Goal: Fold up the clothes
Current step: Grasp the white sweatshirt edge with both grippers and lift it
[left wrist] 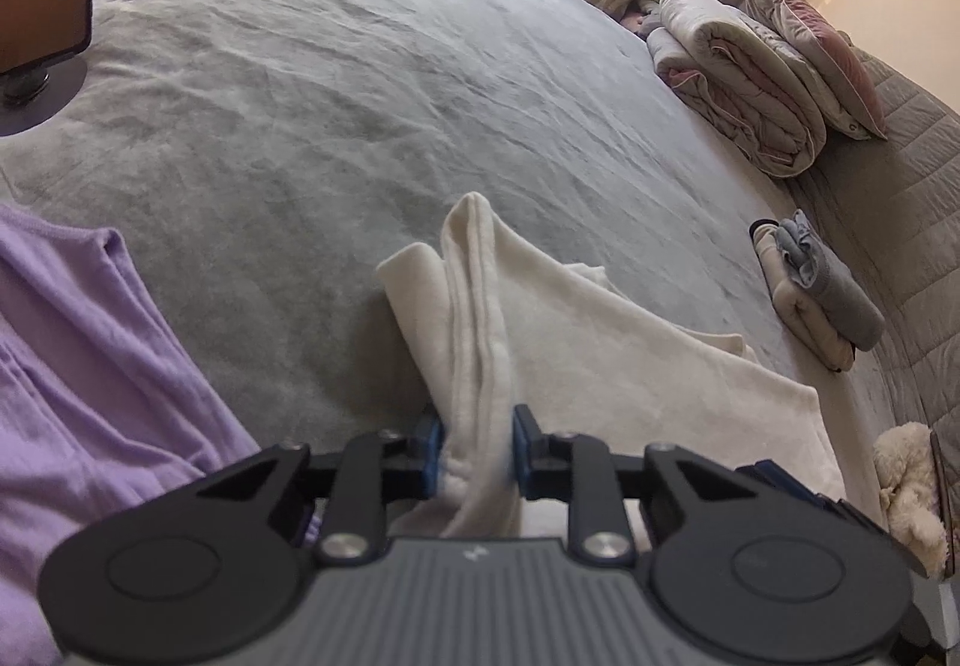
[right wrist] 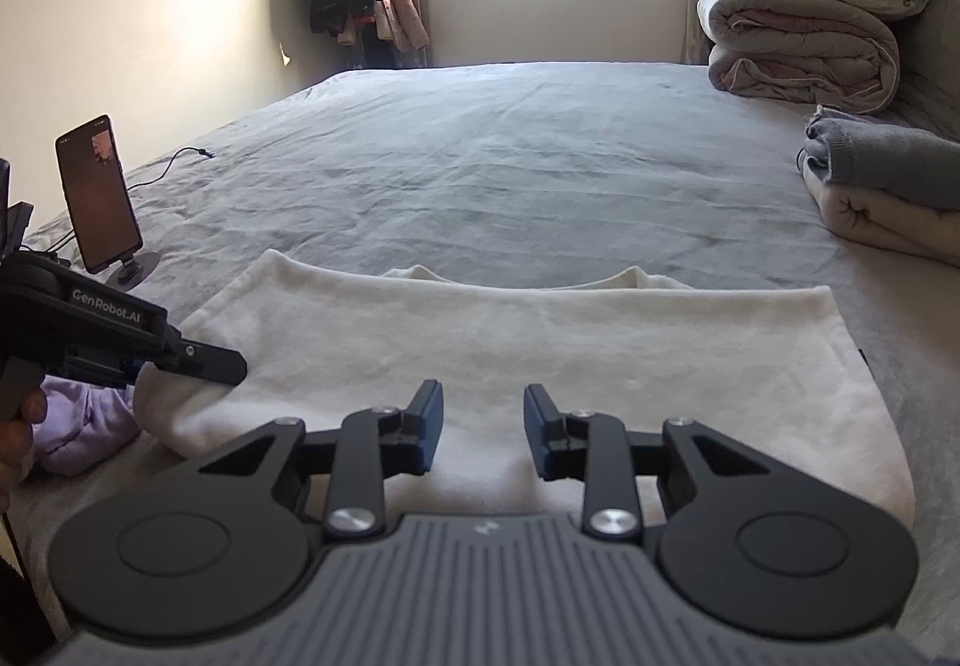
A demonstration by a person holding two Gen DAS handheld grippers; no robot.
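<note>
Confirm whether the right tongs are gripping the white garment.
No. The right tongs stand open above the white garment, with nothing between their pads.

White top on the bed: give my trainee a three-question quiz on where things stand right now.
1. True or false: the left hand-held gripper is shut on a bunched edge of the white top.
2. The right hand-held gripper is: A) gripping the top, B) open above the top, C) holding the phone.
3. Fill in: the purple garment lies to the ____ of the white top.

Key: 1 true; 2 B; 3 left.
</note>
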